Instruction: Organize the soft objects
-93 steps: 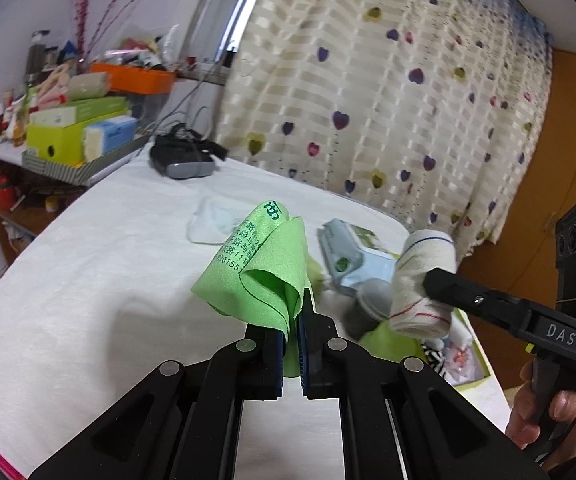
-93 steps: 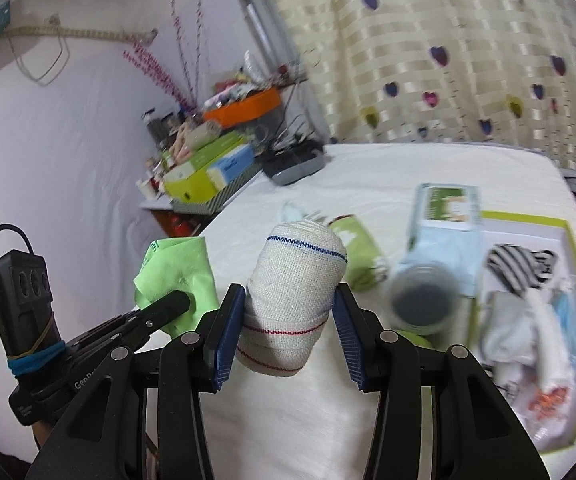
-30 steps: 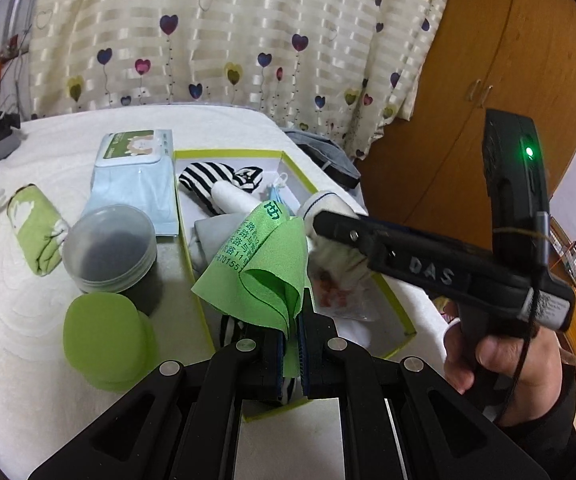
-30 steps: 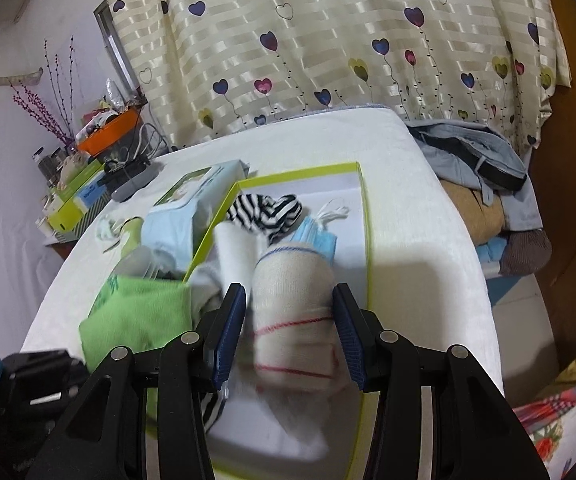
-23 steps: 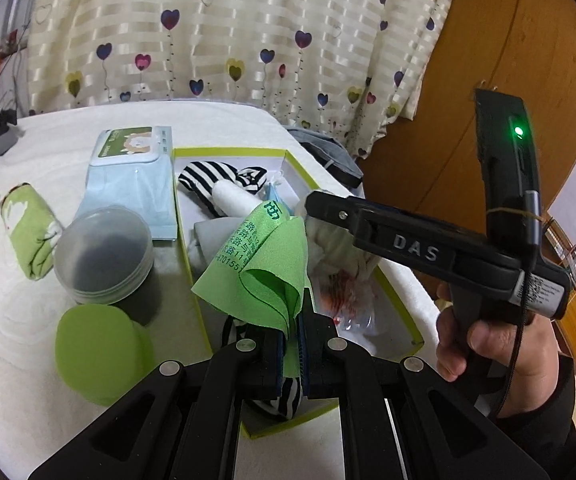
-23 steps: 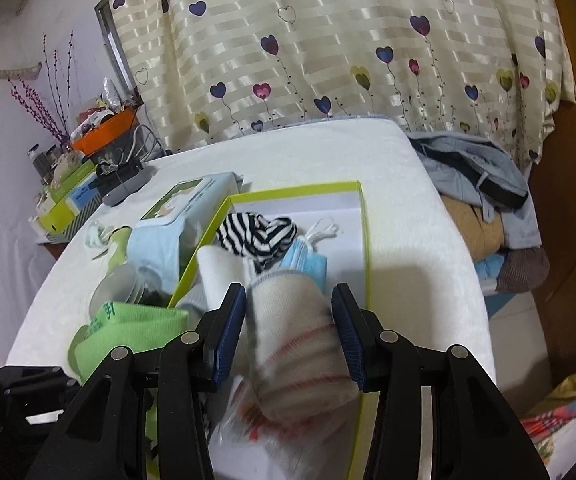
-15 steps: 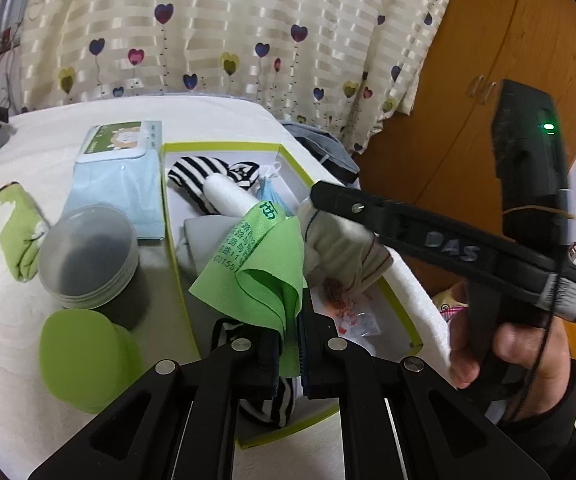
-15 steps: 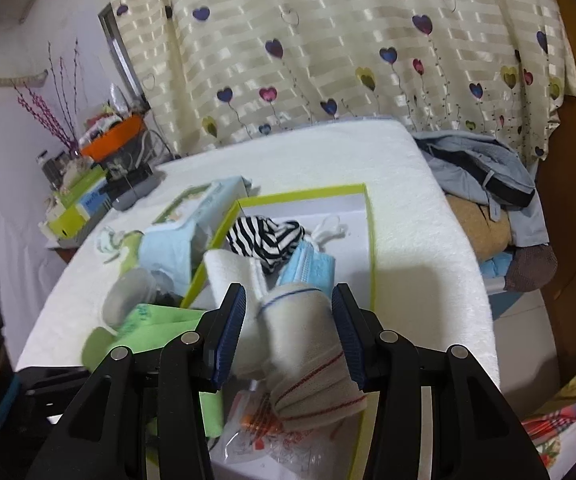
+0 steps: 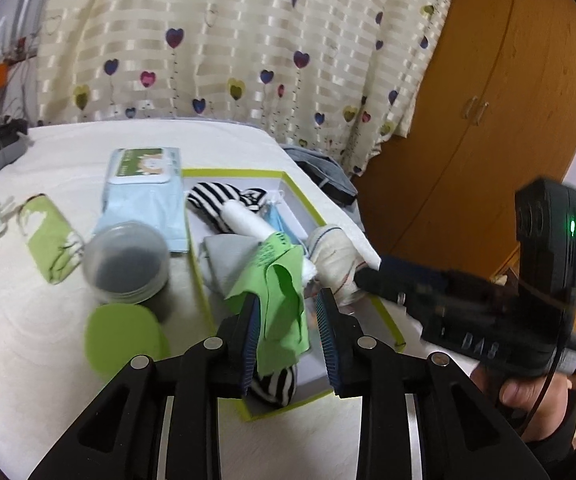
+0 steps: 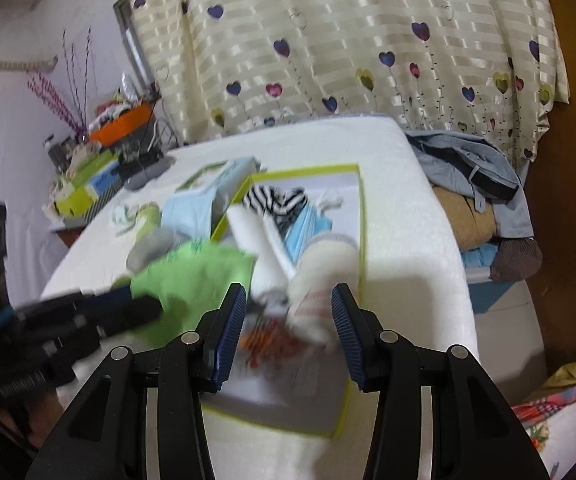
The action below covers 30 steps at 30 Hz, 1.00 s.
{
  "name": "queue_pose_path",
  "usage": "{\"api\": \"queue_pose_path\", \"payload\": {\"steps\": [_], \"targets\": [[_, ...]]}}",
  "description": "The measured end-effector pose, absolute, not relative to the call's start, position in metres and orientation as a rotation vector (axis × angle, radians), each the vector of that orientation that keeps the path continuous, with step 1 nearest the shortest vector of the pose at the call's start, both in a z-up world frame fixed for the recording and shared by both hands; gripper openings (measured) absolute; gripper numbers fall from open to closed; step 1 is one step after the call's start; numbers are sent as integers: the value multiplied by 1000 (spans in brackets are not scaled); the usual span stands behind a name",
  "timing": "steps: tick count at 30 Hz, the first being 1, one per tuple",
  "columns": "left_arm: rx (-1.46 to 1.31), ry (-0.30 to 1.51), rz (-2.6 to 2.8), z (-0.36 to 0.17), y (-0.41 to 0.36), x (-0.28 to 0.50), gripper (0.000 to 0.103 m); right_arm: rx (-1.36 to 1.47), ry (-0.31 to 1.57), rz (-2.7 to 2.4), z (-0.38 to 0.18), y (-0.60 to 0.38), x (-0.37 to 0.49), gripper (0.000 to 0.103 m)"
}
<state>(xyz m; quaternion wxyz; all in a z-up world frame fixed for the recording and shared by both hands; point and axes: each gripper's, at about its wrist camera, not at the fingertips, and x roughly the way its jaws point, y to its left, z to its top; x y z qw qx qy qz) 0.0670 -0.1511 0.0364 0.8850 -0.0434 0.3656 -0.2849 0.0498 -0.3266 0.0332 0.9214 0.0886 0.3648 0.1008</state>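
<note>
A white padded surface [image 9: 48, 360] is being lit in front of a cream curtain [image 9: 248, 40] printed with hearts, with a wooden wardrobe [image 9: 507, 100] standing at its far end. On that surface a shallow white box with a lime rim [image 9: 307, 208] is being used as the collecting place, judging by the soft things already lying in it.

Over the near end of the box, a green cloth [image 9: 284, 300] is being let go: the jaws of the left gripper [image 9: 288, 316] are opening, and the thin, creased fabric is hanging between the pads, still draped against the left one, presumably so that it drops inside the rim. Just beside it, over the same end of the box, a rolled cream sock with red and blue stripes [image 10: 319, 280] is being carried by the right gripper [image 10: 288, 320]. Its jaws are standing apart around the roll, but the picture is blurred, so it cannot be told whether the pads are pressing on it.

Further into the box a striped black-and-white fabric [image 9: 216, 200], a white roll [image 9: 244, 220] and a grey folded cloth [image 9: 228, 256] are lying. Outside the box, along its left wall, a pale-blue wipes pack [image 9: 144, 196], a translucent round jar [image 9: 128, 256], its lime lid [image 9: 124, 336] and a green patterned pouch [image 9: 48, 236] are resting.
</note>
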Motion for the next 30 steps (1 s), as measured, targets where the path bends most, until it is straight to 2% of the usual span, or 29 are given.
{"api": "queue_pose_path", "payload": {"steps": [5,11,22,29,30], "targets": [[-106,747,-566,40,-136,60,27,158,768,269,28,-301,39,45],[-133,736,-533,43,-115,59,27,114,820,273,10,-272,57,29],[-177,713,-467,46,-75,66,27,102,833,204,5,-270,107,28],[-191,698,-424,47,-57,67,27,151,788,201,24,-276,89,28],[-192,696,-416,48,-55,67,27,150,780,198,28,-277,84,31]]}}
